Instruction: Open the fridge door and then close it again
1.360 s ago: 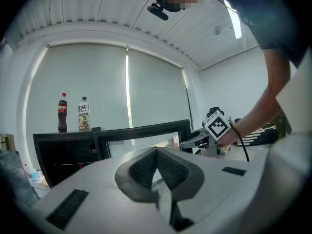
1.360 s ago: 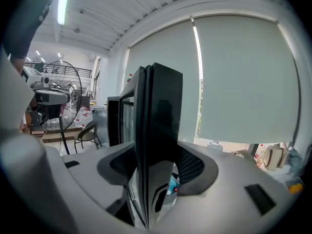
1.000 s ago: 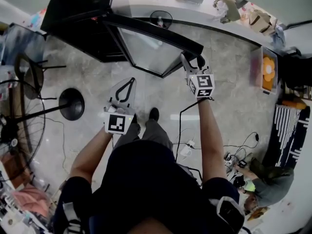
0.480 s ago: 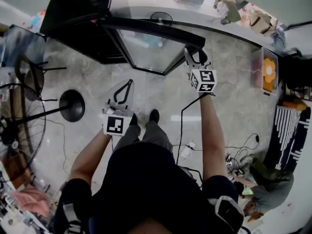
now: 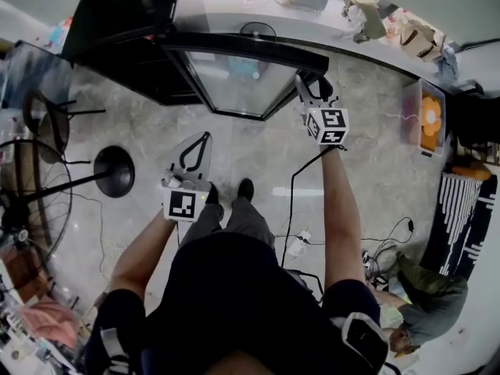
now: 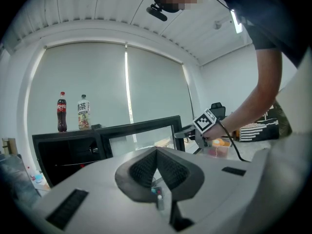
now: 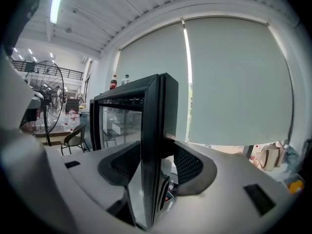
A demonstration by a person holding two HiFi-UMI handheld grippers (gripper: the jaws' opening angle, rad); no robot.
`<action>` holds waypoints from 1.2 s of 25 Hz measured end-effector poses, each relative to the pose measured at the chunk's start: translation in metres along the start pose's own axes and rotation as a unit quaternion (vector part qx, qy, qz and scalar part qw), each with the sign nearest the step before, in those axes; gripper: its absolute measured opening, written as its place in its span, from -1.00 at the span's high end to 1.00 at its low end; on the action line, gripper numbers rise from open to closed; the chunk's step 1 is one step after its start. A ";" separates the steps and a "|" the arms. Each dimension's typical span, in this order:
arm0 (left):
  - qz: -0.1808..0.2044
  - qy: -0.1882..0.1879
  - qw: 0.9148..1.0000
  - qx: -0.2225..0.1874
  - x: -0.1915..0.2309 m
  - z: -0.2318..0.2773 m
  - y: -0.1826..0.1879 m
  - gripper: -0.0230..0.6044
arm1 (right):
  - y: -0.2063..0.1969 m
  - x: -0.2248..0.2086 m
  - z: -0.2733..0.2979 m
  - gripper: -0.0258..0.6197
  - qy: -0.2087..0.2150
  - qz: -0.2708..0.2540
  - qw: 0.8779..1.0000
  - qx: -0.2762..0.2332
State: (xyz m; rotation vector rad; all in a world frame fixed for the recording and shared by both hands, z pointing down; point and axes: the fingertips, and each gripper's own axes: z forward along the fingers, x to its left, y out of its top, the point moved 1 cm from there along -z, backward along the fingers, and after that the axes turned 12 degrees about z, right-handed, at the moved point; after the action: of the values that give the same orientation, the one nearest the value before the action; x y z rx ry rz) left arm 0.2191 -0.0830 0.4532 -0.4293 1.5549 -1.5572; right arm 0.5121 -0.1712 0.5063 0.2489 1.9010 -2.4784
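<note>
The black fridge (image 5: 117,30) stands at the far left with its glass door (image 5: 234,84) swung wide open to the right. My right gripper (image 5: 311,86) is shut on the door's free edge (image 7: 156,130). Its jaws have just been closing, and the black frame stands between the pads (image 7: 187,162). My left gripper (image 5: 195,143) hangs in mid-air in front of the fridge, shut, with nothing in it (image 6: 157,152). The left gripper view shows the door (image 6: 141,135) with the right gripper (image 6: 187,133) at its end.
A cola bottle (image 6: 62,112) and a tea bottle (image 6: 84,112) stand on the fridge. A fan on a round base (image 5: 115,170) is at the left. Cables (image 5: 297,241) lie on the floor. A person (image 5: 433,295) sits at the lower right beside a clear box (image 5: 426,116).
The door's free end has swung a little farther away from me, and my right gripper has gone with it. The left gripper has barely moved.
</note>
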 end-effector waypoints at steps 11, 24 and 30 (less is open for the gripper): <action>0.008 0.003 1.000 0.004 0.001 0.009 -0.002 0.85 | 0.008 -0.015 0.022 0.21 0.005 -0.001 1.000 -0.004; 0.002 0.011 1.000 0.015 0.005 0.014 -0.009 0.85 | 0.017 -0.033 0.052 0.23 0.006 0.002 1.000 -0.016; 0.017 0.014 1.000 0.015 0.008 0.012 -0.010 0.85 | 0.019 -0.037 0.063 0.24 0.007 0.001 1.000 -0.017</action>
State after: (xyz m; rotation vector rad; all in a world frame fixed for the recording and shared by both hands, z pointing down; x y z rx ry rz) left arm 0.2204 -0.0987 0.4617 -0.3640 1.5503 -1.5648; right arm 0.5434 -0.2398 0.5084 0.2670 1.9455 -2.4468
